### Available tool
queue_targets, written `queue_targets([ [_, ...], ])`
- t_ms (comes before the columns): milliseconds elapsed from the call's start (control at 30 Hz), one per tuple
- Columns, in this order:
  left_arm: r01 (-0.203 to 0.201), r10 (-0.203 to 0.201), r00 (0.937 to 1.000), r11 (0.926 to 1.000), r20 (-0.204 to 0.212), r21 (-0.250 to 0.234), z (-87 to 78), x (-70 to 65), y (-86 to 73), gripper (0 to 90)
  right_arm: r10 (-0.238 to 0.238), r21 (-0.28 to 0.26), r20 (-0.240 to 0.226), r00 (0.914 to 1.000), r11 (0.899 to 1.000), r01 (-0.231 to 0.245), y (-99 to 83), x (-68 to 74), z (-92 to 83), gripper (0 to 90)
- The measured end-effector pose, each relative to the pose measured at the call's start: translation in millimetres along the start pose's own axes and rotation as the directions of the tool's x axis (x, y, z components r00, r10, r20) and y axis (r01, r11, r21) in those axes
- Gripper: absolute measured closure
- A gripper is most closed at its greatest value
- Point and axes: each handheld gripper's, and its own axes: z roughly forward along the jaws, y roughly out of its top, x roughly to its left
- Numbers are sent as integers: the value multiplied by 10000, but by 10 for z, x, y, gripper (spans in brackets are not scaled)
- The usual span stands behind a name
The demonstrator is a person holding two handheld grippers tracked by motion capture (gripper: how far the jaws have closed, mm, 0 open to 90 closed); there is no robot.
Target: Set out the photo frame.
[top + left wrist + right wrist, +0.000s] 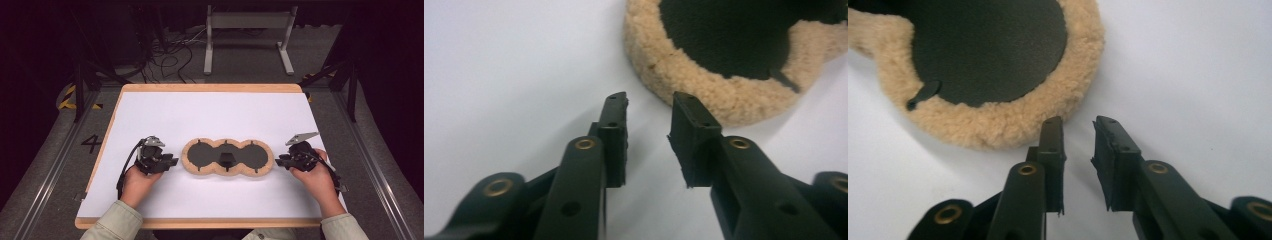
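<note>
My table (210, 89) has a wooden rim and a white top. A fleece-edged earmuff (227, 157) with three dark rounds lies flat at its centre; my two grippers sit at its nine and three o'clock.

A tan fleece piece (227, 157) with 3 dark rounds lies at the frame's centre on the white table (210, 112). The left gripper (170, 162) and right gripper (278, 160) flank it, each near one end.
</note>
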Motion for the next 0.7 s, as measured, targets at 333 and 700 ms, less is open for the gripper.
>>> queue_targets([
  [333,609,-570,9956,9968,744,-511,-82,-4,-7,580,475,-84,-556,9973,9988,-480,35,-21,5,573],
  [700,974,-1047,9835,9937,1476,562,142,-68,56,306,1137,221,-1792,9772,9935,-1115,80,61,121,288],
])
